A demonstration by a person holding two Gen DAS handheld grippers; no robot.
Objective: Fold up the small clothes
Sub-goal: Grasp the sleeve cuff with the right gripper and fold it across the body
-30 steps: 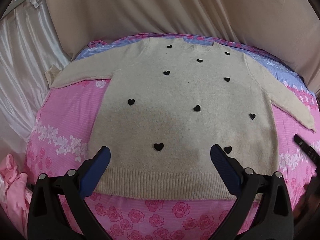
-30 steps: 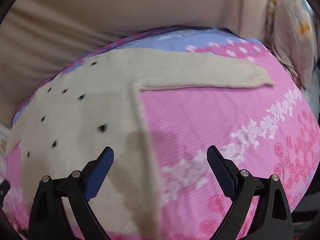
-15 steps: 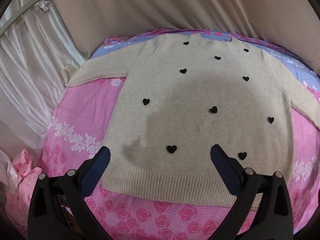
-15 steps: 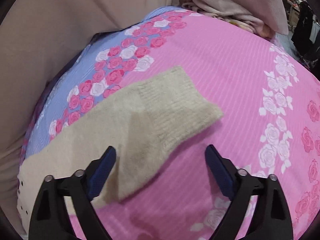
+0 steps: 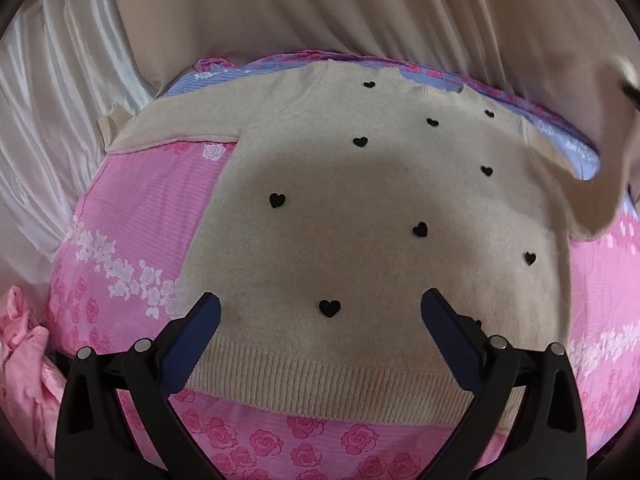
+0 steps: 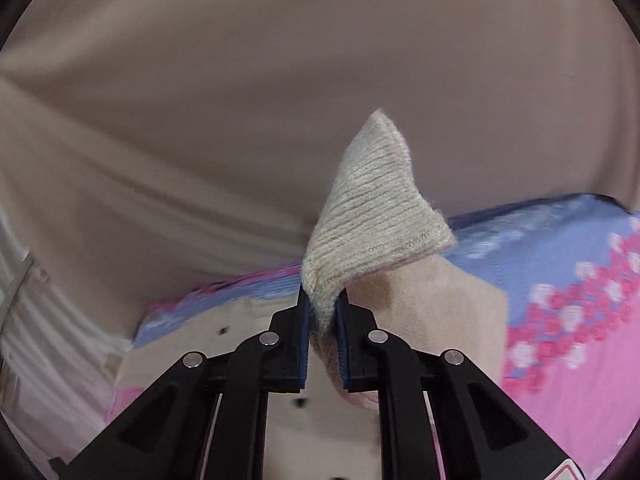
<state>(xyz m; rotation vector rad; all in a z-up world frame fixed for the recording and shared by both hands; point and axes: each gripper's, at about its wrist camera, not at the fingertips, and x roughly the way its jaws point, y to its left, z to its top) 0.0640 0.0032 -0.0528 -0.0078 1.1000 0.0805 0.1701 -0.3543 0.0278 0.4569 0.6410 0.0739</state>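
Observation:
A small beige sweater (image 5: pixel 360 208) with black hearts lies flat, front up, on the pink floral bedsheet (image 5: pixel 132 240). My left gripper (image 5: pixel 320 312) hovers open above its ribbed hem (image 5: pixel 320 380), touching nothing. The left sleeve (image 5: pixel 160 132) rests spread out at the far left. The right sleeve (image 5: pixel 600 184) is lifted off the bed at the right edge. In the right wrist view my right gripper (image 6: pixel 323 300) is closing its jaws on that sleeve's ribbed cuff (image 6: pixel 372 216); the pads pinch the knit, and the cuff sticks up above the fingertips.
Beige draped fabric (image 5: pixel 360 8) hangs behind the bed, with white satin cloth (image 5: pixel 52 92) at the left. A crumpled pink garment (image 5: pixel 20 360) lies at the bed's near-left corner. A blue floral band (image 6: pixel 540 232) runs along the sheet's far edge.
My right gripper went from open over the flat cuff to clamped on it and has lifted the sleeve off the bed. The left gripper drifted slightly and stayed open.

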